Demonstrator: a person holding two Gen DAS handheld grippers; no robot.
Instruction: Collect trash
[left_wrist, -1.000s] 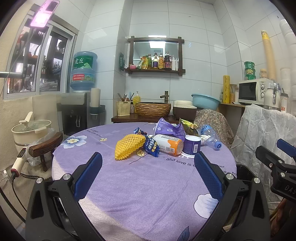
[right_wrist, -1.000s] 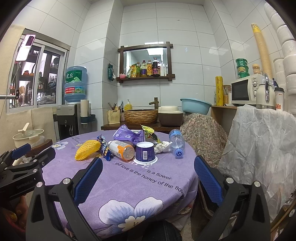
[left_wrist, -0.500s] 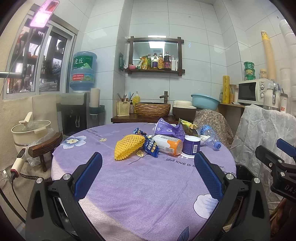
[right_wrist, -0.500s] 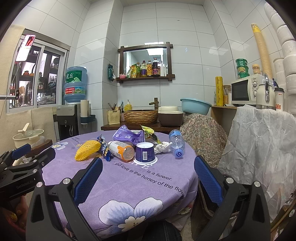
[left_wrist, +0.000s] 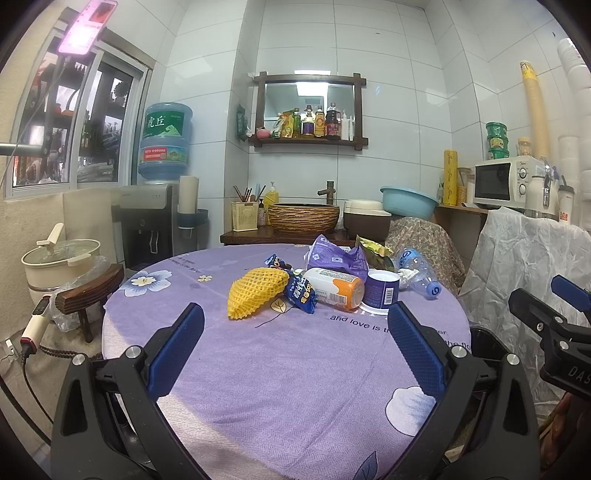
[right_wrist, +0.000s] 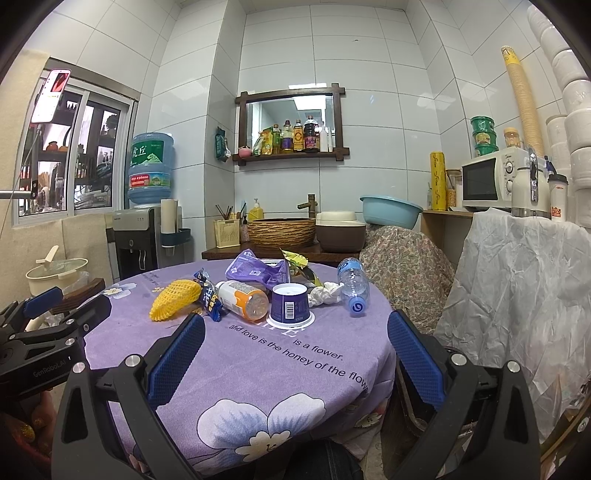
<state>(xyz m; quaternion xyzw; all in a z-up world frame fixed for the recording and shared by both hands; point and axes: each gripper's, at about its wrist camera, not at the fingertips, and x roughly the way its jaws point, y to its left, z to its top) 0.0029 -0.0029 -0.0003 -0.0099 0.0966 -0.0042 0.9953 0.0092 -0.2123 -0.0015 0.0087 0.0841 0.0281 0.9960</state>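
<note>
1. Nothing looks collected yet: the trash lies in 1 cluster on the far half of the round desk (left_wrist: 295, 369), and no bin or bag for it is in view.
2. The left gripper (left_wrist: 295, 343) has its fingers spread wide and empty, well short of the pile; the right gripper (right_wrist: 295, 347) is the same, released and holding nothing.
3. Left to right in the cluster: a yellow foam net (left_wrist: 256, 293), a blue snack wrapper (left_wrist: 301, 290), a white-and-orange bottle (left_wrist: 336, 286), a purple cup (right_wrist: 290, 304), a crumpled tissue (right_wrist: 325, 294) and a clear water bottle (right_wrist: 354, 286); a purple bag (left_wrist: 334, 256) sits behind.
4. Both bottles lie on their sides. The white-and-orange bottle's long axis runs from back left to front right, orange end nearer the right gripper; the water bottle's blue cap points toward the desk's near edge.
5. The purple cup stands upside down, rim on the cloth.
</note>
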